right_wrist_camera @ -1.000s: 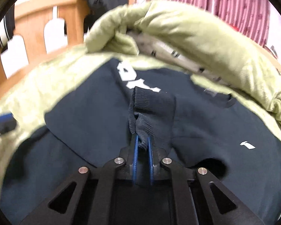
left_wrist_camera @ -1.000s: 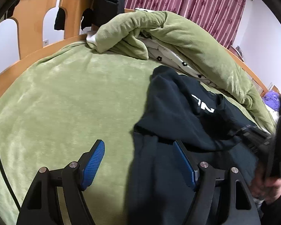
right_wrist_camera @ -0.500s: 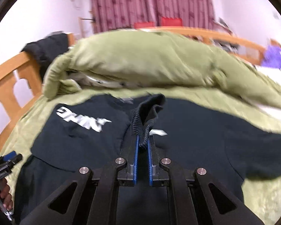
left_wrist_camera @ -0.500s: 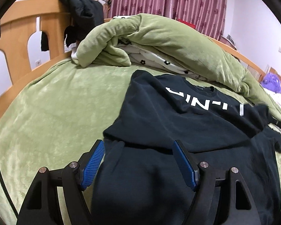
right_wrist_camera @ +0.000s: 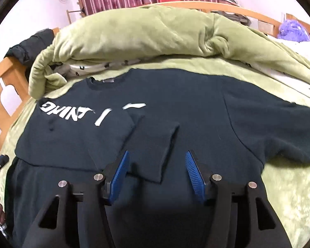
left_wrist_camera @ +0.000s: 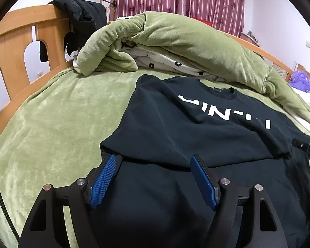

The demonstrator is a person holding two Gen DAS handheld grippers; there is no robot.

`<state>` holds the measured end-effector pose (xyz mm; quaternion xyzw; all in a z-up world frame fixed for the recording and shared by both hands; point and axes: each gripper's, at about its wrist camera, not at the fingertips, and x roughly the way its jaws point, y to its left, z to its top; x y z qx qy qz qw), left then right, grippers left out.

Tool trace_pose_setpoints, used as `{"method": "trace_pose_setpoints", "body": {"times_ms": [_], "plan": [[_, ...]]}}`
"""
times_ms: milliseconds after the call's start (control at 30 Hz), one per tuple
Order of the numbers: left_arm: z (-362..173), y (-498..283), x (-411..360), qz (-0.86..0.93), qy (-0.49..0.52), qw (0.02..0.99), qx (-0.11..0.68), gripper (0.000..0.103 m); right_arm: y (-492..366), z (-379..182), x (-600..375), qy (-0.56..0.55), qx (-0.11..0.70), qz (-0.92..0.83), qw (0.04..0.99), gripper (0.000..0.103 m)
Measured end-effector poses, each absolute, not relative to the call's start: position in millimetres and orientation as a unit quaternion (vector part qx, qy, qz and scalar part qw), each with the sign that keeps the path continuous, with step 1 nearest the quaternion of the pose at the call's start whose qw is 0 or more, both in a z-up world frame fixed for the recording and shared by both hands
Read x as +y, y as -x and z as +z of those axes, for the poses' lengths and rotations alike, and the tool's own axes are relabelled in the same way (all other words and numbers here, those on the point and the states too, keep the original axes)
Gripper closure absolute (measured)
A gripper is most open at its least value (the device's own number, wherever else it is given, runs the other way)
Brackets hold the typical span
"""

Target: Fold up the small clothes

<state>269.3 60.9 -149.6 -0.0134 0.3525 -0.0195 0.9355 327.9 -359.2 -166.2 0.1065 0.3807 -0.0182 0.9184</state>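
My right gripper point(right_wrist_camera: 156, 172) fingers just opened, sleeve cuff point(right_wrist_camera: 155, 155) lying loose between them. Left gripper point(left_wrist_camera: 153, 177) fingers apart over the hem. Dark sweatshirt point(left_wrist_camera: 196, 134) flat on the green bed point(left_wrist_camera: 62, 113); bunched quilt point(left_wrist_camera: 186, 41) beyond.

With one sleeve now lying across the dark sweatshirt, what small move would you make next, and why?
Probably move the right tongs to the other sleeve and grip its end. Their jaws have just been opening with nothing pinched, and the folded sleeve lies loose across the sweatshirt. The other sleeve is spread out on the green bedcover, unfolded. The left tongs are open too.
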Motion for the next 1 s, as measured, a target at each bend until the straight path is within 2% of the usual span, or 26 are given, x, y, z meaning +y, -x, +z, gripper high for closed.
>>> {"method": "trace_pose_setpoints", "body": {"times_ms": [267, 333, 367, 400, 600, 733, 800, 867, 1000], "plan": [[-168.1, -281.2, 59.8, -0.021, 0.015, 0.925, 0.379, 0.03, -377.5, -199.7, -355.7, -0.124, 0.427, -0.004, 0.896, 0.049], [-175.4, -283.1, 58.0, -0.025, 0.014, 0.92, 0.391, 0.03, -381.7, -201.8, -351.4, -0.113, 0.419, -0.001, 0.901, 0.066], [-178.2, -284.0, 56.9, -0.026, 0.013, 0.918, 0.396, 0.03, -382.6, -199.5, -349.8, -0.102, 0.412, 0.001, 0.905, 0.088], [-180.9, -284.6, 55.2, -0.025, 0.01, 0.916, 0.4, 0.03, -382.1, -195.6, -350.2, -0.092, 0.404, 0.002, 0.91, 0.09], [-178.6, -280.5, 53.3, -0.024, 0.01, 0.919, 0.393, 0.03, -363.6, -158.5, -387.2, -0.111, 0.344, -0.004, 0.932, 0.092], [-177.0, -280.5, 54.0, -0.025, 0.012, 0.92, 0.392, 0.03, -360.6, -175.5, -404.4, -0.112, 0.381, -0.031, 0.917, 0.092], [-175.8, -280.2, 55.5, -0.022, 0.013, 0.921, 0.389, 0.03, -362.6, -195.6, -404.8, -0.111, 0.411, -0.045, 0.904, 0.086], [-172.5, -280.7, 58.2, -0.016, 0.013, 0.924, 0.382, 0.03, -363.5, -206.6, -403.5, -0.102, 0.423, -0.057, 0.899, 0.085], [-165.7, -284.5, 74.7, -0.001, 0.035, 0.927, 0.373, 0.03, -358.0, -192.8, -408.0, -0.104, 0.421, -0.073, 0.898, 0.079]]}}
